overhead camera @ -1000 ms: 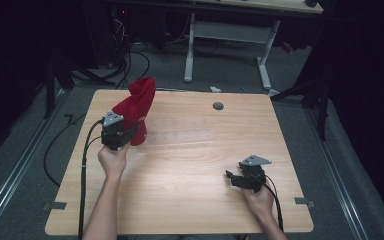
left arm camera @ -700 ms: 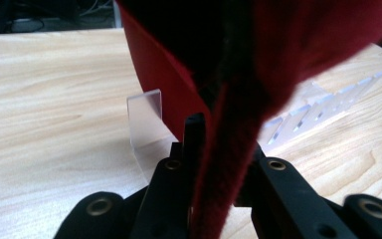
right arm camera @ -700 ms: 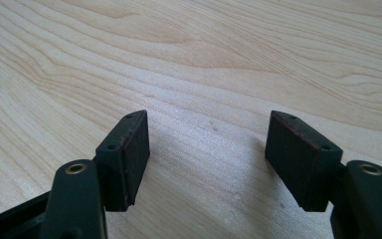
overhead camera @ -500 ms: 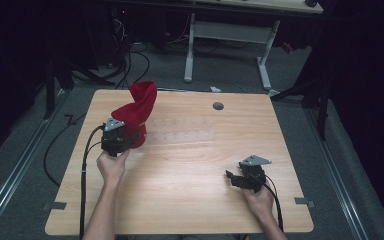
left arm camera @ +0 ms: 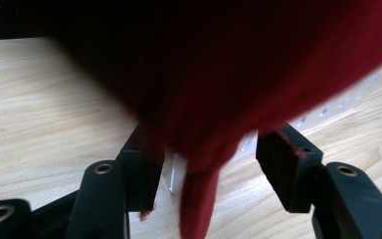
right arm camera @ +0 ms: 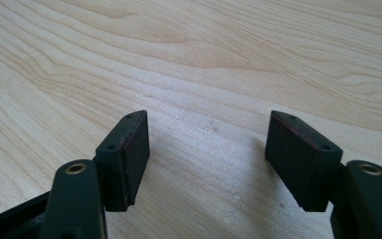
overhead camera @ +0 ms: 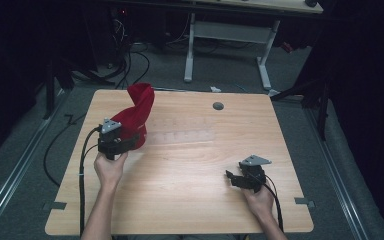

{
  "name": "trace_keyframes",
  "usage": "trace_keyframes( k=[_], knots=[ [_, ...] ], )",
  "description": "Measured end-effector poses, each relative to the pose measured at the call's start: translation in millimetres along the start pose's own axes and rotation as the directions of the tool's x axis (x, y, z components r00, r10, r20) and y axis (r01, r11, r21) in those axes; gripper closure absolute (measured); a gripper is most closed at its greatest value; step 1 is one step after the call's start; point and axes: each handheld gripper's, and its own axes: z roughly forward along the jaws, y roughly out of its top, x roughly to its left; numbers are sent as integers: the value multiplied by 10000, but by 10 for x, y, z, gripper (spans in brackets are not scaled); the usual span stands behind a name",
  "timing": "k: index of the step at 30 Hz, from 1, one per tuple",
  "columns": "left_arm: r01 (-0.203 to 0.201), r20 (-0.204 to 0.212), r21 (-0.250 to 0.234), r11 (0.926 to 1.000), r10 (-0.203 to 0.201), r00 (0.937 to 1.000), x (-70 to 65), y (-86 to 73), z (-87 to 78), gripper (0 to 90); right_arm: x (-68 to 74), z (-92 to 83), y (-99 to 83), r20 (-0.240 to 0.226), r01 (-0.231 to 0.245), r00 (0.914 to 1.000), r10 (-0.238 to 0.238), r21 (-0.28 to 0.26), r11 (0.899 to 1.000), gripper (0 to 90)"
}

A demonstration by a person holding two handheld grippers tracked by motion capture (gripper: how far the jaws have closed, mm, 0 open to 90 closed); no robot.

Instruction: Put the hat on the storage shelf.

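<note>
The step in hand appears to be the release of the soft red cloth (overhead camera: 136, 116) at the far-left part of the pale wooden table (overhead camera: 190, 200).

Left gripper (overhead camera: 116, 145): in the left gripper view its 2 black jaws stand apart, not clamped. The red cloth (left arm camera: 238, 74) hangs down between them; a narrow tail of fabric drops through the gap and a few red threads cling to the left-hand jaw. Whether the fabric touches the jaw pads cannot be told, because the cloth is blurred and close to the lens.

Right gripper (overhead camera: 240, 179): it rests low over the near-right part of the table, well apart from the cloth. In the right gripper view (right arm camera: 209, 164) its jaws stand wide with bare wood between them; it holds nothing.

Position of the cloth: in the high view it stands in a tall, twisted peak directly beyond the left gripper, its lower end at the jaws.

Next move, as judged: draw the left gripper straight back toward the person, keeping the jaws apart so that no threads snag, and let the cloth settle on the table.
</note>
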Motion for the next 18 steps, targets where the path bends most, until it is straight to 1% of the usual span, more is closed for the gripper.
trace_keyframes(
  k=[4,6,10,11,12,13,15,18],
  knots=[
    [-29,49,-37,10000,30,10000,-4,15,-47,432,0,0,0,0,2,10000,-2,-1,10000,341],
    [65,89,-133,9999,-63,9999,-5,25,-80,425,0,0,0,-1,1,10000,-1,-1,10000,341],
    [50,27,-114,9999,-49,10000,11,20,-128,415,0,0,0,1,2,10000,-2,0,10000,341],
    [29,-6,-60,10000,-29,10000,10,17,-140,414,0,0,0,1,0,10000,0,1,10000,341],
    [-88,-31,-19,10000,88,10000,11,15,-151,409,0,0,0,0,0,10000,0,-1,10000,341],
    [-85,13,-99,9999,85,10000,4,13,-184,409,0,0,0,1,1,10000,-1,-2,10000,340],
    [-53,38,-124,9999,53,10000,6,16,-199,409,0,0,0,0,0,10000,0,2,10000,340],
    [90,-35,-177,9998,-91,10000,12,24,-243,408,0,0,0,0,0,10000,0,0,10000,341]
  ],
)
